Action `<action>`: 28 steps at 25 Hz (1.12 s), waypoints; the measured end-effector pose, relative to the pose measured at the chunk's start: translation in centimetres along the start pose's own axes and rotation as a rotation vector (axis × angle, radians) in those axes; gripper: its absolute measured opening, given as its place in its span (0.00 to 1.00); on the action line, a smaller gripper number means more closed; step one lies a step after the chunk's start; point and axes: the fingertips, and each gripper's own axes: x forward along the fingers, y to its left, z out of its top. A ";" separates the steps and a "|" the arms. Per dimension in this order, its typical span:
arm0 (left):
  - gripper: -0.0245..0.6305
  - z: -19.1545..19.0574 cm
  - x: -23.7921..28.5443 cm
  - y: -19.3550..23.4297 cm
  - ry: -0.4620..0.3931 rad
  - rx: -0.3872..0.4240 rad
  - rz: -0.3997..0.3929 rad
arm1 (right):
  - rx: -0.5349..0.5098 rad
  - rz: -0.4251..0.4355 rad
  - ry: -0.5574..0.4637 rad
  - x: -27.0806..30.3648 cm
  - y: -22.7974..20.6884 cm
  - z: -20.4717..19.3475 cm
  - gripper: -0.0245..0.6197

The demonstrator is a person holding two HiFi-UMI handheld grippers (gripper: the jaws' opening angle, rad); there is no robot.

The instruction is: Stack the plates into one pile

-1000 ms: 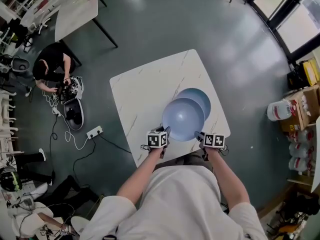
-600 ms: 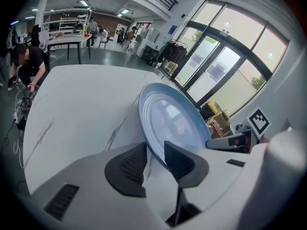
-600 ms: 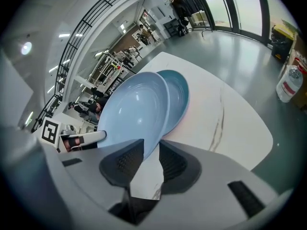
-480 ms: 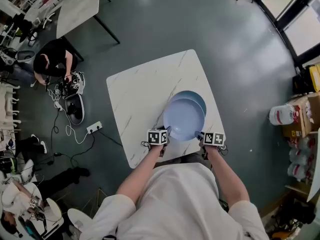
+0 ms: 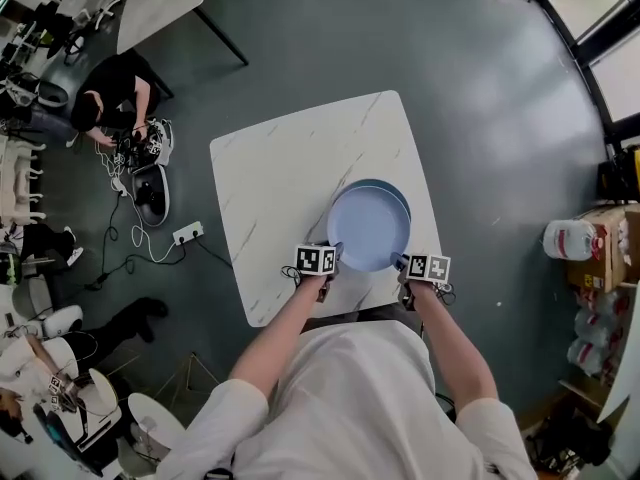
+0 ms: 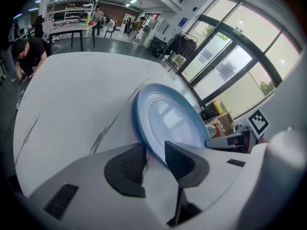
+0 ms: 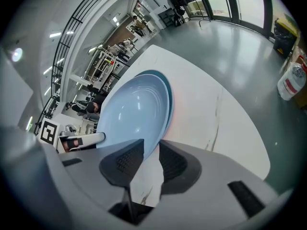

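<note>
Two stacked on white marble table: pale blue round plate atop darker blue plate; right gripper clamps its rim, left gripper loosely straddles it, jaws just opening.

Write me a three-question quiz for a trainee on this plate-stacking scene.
1. True or false: the pale blue round upper plate sits on the bare white marble-patterned table, clear of the darker blue round lower plate.
2. The right hand-held gripper is: A) open and empty; B) shut on the upper plate's rim; C) shut on the table's edge.
3. How many plates are in view?
Key: 1 false, it covers most of the lower plate; 2 B; 3 two.
</note>
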 end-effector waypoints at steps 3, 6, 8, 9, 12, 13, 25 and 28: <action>0.23 0.4 0.7 0.3 0.029 -0.034 0.018 | 0.014 0.000 0.011 0.5 -0.4 0.9 0.21; 0.23 0.7 1.1 0.2 0.049 -0.049 0.030 | 0.029 0.008 0.018 0.5 -0.8 1.4 0.21; 0.23 0.9 1.4 0.2 0.065 -0.048 0.040 | 0.024 0.011 0.026 0.5 -0.9 1.8 0.21; 0.23 0.9 1.5 0.2 0.074 -0.050 0.046 | 0.015 0.010 0.029 0.5 -0.9 2.0 0.21; 0.23 0.8 1.9 0.4 0.075 -0.056 0.069 | -0.017 0.007 0.034 0.5 -1.0 2.5 0.22; 0.23 0.7 1.9 0.6 0.069 -0.058 0.081 | -0.024 0.008 0.032 0.5 -1.0 2.6 0.22; 0.23 -0.4 0.7 1.2 -0.029 -0.088 0.141 | -0.012 0.076 -0.050 -0.5 -3.4 4.3 0.22; 0.21 -0.7 -0.5 1.1 -0.105 -0.098 0.169 | -0.059 0.068 -0.085 -1.0 -3.7 4.5 0.22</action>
